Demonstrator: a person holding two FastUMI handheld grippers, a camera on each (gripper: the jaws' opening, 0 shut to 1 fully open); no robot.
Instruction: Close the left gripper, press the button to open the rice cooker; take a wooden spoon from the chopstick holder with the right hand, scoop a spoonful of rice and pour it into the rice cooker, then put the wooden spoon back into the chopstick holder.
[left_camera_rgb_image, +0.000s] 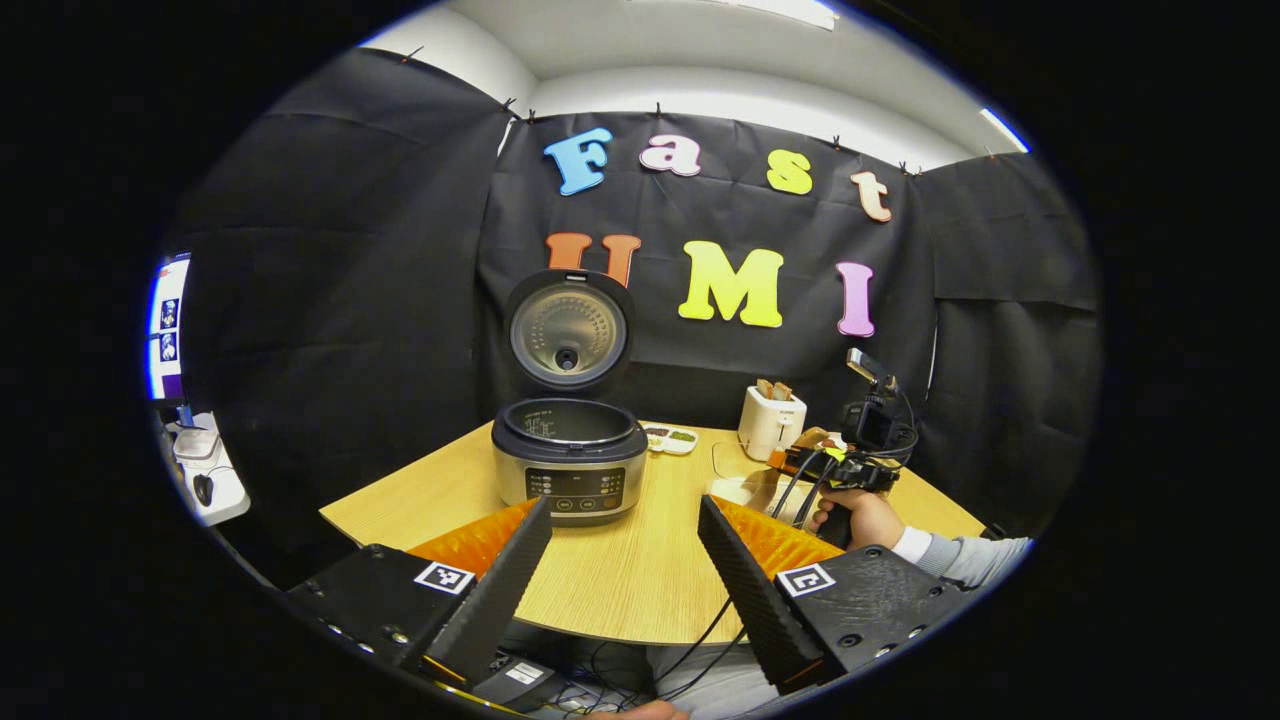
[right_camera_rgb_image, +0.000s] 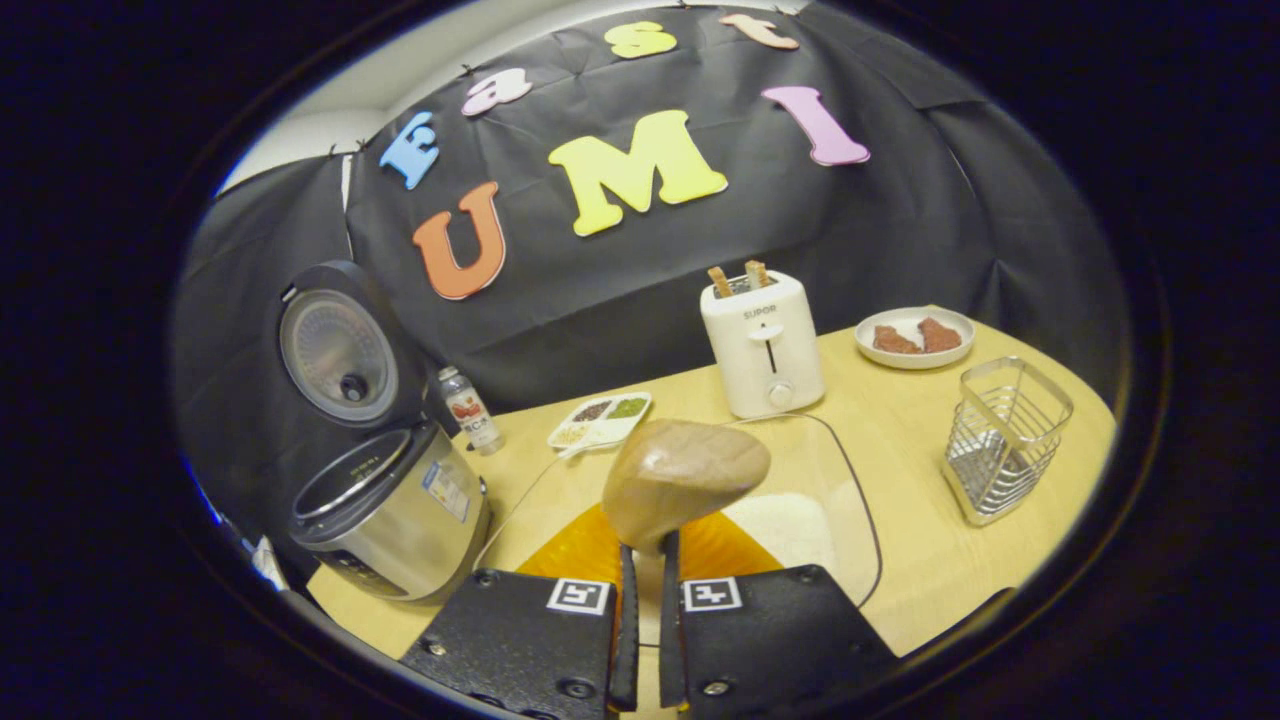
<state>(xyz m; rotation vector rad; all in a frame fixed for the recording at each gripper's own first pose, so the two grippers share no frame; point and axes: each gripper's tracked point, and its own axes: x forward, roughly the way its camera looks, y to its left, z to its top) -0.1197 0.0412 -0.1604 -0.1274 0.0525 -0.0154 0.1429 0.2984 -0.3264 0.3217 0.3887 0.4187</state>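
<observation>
The rice cooker (left_camera_rgb_image: 570, 465) stands open on the wooden table, its lid (left_camera_rgb_image: 568, 330) raised upright. My left gripper (left_camera_rgb_image: 625, 575) hangs in front of it, open, with nothing between its fingers. My right gripper (right_camera_rgb_image: 645, 600) is shut on the handle of the wooden spoon (right_camera_rgb_image: 685, 480), whose rounded back faces the camera, so what it carries is hidden. The spoon hovers over the near left part of a glass bowl (right_camera_rgb_image: 850, 470) with white rice (right_camera_rgb_image: 790, 525). The wire chopstick holder (right_camera_rgb_image: 1005, 435) stands to the right. In the left gripper view a hand (left_camera_rgb_image: 868, 518) holds the right gripper (left_camera_rgb_image: 815, 460) over the bowl.
A white toaster (right_camera_rgb_image: 765, 345) with toast stands behind the bowl. A plate (right_camera_rgb_image: 915, 337) of brown pieces is at the back right. A divided dish (right_camera_rgb_image: 600, 418) and a small bottle (right_camera_rgb_image: 470, 408) sit next to the cooker (right_camera_rgb_image: 390, 510). The table edge (left_camera_rgb_image: 600, 630) curves close below my left gripper.
</observation>
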